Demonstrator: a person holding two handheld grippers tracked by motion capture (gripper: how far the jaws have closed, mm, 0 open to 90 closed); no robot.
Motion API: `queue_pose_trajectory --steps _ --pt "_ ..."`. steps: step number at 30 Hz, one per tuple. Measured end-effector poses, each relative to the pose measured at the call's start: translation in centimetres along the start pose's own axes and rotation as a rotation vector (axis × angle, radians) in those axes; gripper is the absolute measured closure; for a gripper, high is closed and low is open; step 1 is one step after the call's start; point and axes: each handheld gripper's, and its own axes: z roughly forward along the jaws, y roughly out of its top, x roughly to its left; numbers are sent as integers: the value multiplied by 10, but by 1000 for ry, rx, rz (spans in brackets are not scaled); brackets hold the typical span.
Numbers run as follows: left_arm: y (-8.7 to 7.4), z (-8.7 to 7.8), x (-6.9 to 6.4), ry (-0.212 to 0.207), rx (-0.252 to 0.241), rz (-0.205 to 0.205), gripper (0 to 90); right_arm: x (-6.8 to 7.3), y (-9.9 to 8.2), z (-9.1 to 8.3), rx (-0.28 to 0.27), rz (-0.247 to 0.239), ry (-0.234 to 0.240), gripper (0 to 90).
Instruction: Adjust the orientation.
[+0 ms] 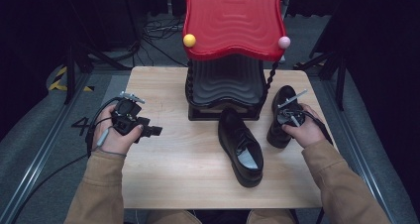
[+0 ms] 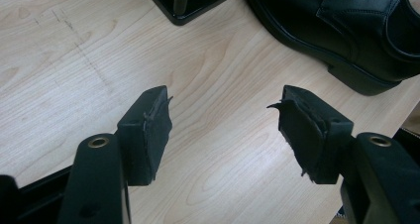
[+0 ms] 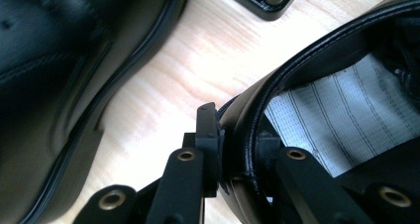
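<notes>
Two black leather shoes stand on the wooden table (image 1: 173, 174). One shoe (image 1: 241, 149) lies near the middle, its opening facing up; it also appears as shoe (image 2: 346, 30) and shoe (image 3: 54, 60). The other shoe (image 1: 275, 134) stands at the right. My right gripper (image 1: 286, 121) is shut on that right shoe's collar (image 3: 297, 65), with one jaw outside the leather and one inside over the striped lining (image 3: 341, 110). My left gripper (image 1: 156, 131) rests at the table's left side, open, with only bare wood between its pads (image 2: 148, 130).
A shoe rack stands at the back of the table, with a red wavy top shelf (image 1: 233, 21) and a black lower shelf (image 1: 225, 83). Its base corner (image 2: 183, 13) lies ahead of my left gripper. Cables and stand legs lie on the floor behind.
</notes>
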Motion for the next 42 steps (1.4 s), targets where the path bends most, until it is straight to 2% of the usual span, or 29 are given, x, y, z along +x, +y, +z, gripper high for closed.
queue_pose_trajectory --steps 2,6,8,9,10,11,12,14,17,21,30,38,42 --pt "2 1 -1 -1 0 -4 378 4 -6 -5 -2 -20 2 798" --pt "5 4 -2 -6 6 7 378 17 -18 -18 -1 -107 -4 797" --pt "6 5 -3 -7 8 7 378 26 -27 -27 -9 -149 11 797" --pt "7 5 -3 -9 9 5 378 26 -27 -27 -9 -149 11 797" --pt "7 6 -3 -9 9 13 379 31 -32 -33 -15 -169 27 797" --pt "9 7 -4 -5 10 17 378 40 -40 -40 -12 -208 47 795" --pt "9 7 -4 -8 10 15 378 45 -43 -43 -7 -226 52 795" --pt "10 8 -5 -8 12 18 379 48 -46 -44 -3 -242 54 795" --pt "11 9 -7 -12 14 24 378 64 -57 -51 21 -312 69 795" --pt "12 10 -9 -13 19 26 378 77 -68 -53 49 -376 96 792" --pt "11 10 -8 -13 20 21 377 99 -83 -51 86 -473 121 787" --pt "11 10 -8 -14 21 17 378 110 -86 -49 76 -506 149 784" --pt "11 11 -8 -16 27 16 377 120 -85 -45 64 -550 191 782"
